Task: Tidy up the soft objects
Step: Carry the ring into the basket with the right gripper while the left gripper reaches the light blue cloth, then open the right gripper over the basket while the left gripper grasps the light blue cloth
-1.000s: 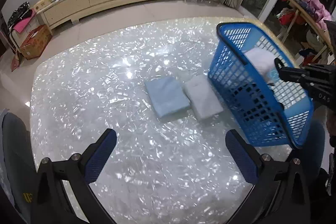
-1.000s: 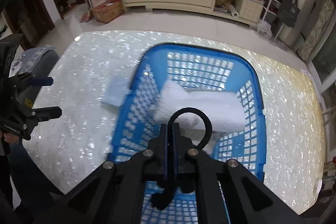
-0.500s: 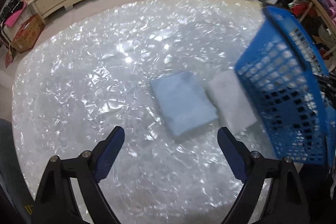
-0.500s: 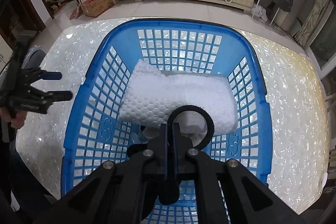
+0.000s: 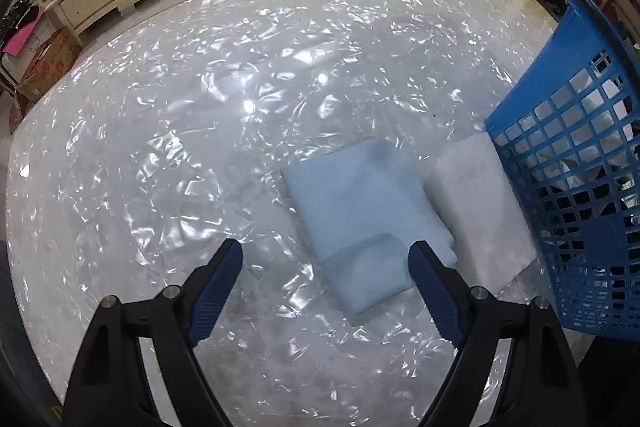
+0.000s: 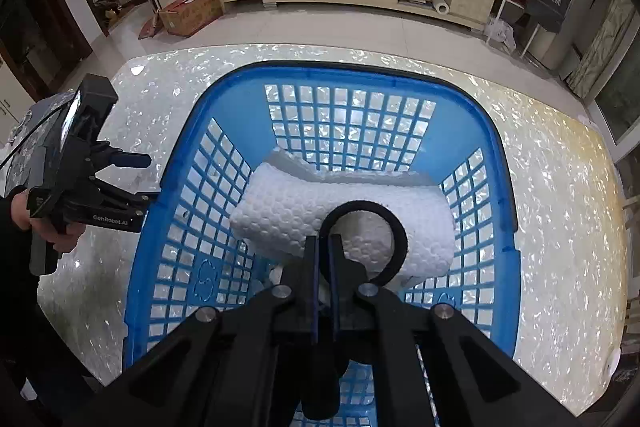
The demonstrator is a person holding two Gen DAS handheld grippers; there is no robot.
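Left wrist view: left gripper (image 5: 326, 259) spread wide, empty, above table (image 5: 180, 147). Light-blue folded cloth (image 5: 360, 215) just ahead, slightly right of centre, long axis running away from fingers; white folded cloth (image 5: 476, 203) beside it, against blue basket (image 5: 568, 187). Right gripper (image 6: 324, 247) pinched on black loop handle (image 6: 394, 227) of basket, white bubble-textured pad (image 6: 304, 215) inside. Left is nearer arm for cloths.
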